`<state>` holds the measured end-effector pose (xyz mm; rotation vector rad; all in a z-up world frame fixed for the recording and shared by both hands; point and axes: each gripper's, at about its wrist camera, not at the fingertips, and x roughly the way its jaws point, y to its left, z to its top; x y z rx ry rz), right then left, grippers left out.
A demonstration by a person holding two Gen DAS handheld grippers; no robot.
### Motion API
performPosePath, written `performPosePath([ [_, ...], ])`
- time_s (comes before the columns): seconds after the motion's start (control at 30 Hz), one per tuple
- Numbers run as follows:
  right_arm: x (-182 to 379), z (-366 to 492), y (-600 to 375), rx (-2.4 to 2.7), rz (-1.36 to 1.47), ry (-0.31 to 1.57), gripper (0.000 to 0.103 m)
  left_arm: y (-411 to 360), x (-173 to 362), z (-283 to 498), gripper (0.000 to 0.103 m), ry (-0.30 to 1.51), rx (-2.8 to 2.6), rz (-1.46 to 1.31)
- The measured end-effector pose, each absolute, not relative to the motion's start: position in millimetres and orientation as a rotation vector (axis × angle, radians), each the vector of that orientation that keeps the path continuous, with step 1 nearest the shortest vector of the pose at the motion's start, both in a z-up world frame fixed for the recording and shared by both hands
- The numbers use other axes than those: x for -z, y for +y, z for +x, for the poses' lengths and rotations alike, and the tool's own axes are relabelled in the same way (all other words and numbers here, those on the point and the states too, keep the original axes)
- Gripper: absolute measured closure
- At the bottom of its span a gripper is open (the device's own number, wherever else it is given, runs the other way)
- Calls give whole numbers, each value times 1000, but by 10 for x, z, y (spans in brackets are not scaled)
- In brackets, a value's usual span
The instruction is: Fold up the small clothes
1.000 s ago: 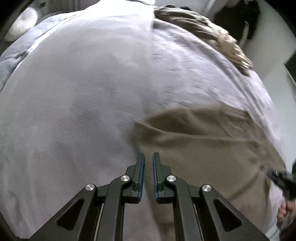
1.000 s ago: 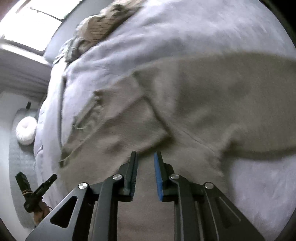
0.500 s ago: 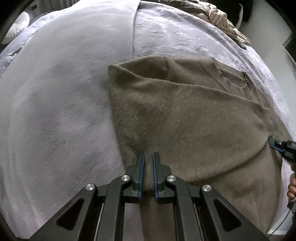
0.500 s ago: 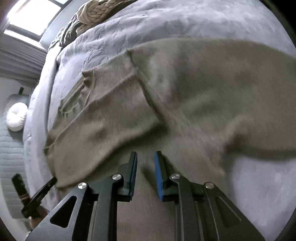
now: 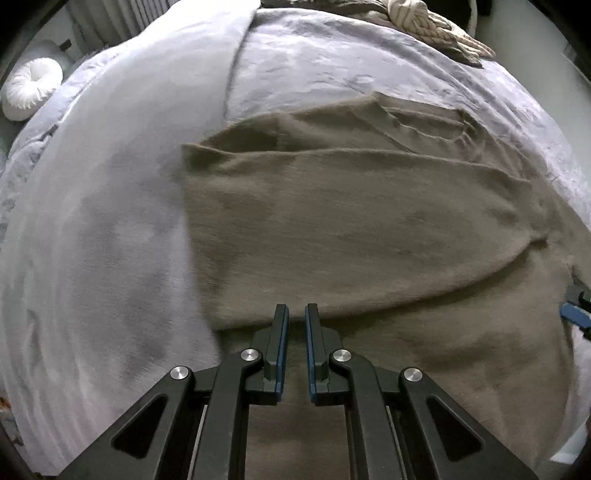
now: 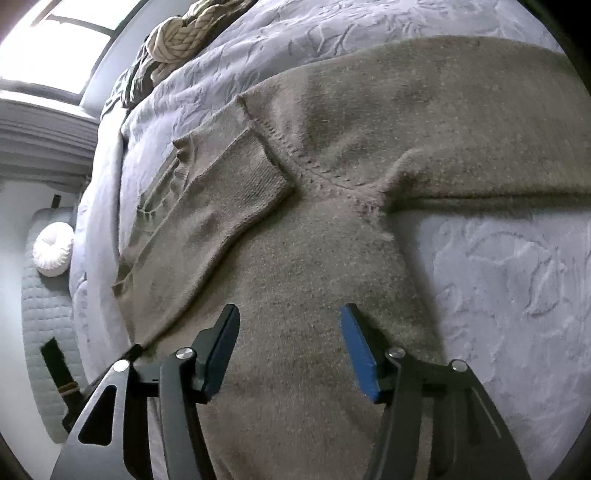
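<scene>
A brown knit sweater (image 5: 369, 229) lies on the lavender bed cover (image 5: 92, 240), with one side folded over its body. It also shows in the right wrist view (image 6: 314, 258), a sleeve reaching to the right. My left gripper (image 5: 296, 314) is shut on the sweater's near edge at the fold. My right gripper (image 6: 290, 314) is open, its jaws spread over the sweater's lower body and holding nothing. The right gripper's blue fingertips (image 5: 574, 314) peek in at the right edge of the left wrist view.
A pile of knitted clothes (image 5: 424, 22) lies at the far end of the bed, also seen in the right wrist view (image 6: 177, 40). A round white cushion (image 6: 53, 251) rests on a grey quilted bench (image 6: 44, 317) beside the bed. A window (image 6: 66, 40) is behind.
Both grippers carried the sweater's side over onto its body. The right gripper has opened and let go of the fabric. The left gripper stays shut.
</scene>
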<state>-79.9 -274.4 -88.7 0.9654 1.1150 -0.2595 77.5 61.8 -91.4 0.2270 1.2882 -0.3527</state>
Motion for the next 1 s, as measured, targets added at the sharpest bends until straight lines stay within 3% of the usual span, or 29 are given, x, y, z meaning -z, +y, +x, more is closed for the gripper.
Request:
performPosePath([
  [0.07, 877, -821, -2768, 254, 976, 1100, 33, 515, 940, 748, 93, 1308, 351, 216],
  [0.33, 859, -938, -2931, 264, 1006, 1066, 32, 296, 952, 636, 93, 1300, 316, 237],
  [0.43, 858, -972, -2996, 262, 1018, 1048, 23, 203, 942, 629, 91, 1296, 323, 239],
  [0.47, 850, -989, -3015, 265, 1020, 1042, 23, 168, 936, 616, 79, 1296, 322, 243],
  [0.5, 842, -1003, -3035, 268, 1021, 1038, 23, 137, 924, 614, 22, 1294, 315, 245],
  [0.53, 839, -1013, -3058, 270, 1023, 1033, 23, 121, 901, 605, 3, 1282, 297, 247],
  [0.63, 840, -1081, -3155, 287, 1049, 1012, 23, 3, 843, 555, 1, 1224, 299, 290],
  [1.0, 673, -1904, -4065, 576, 1159, 782, 23, -504, 923, 614, 1, 1302, 284, 316],
])
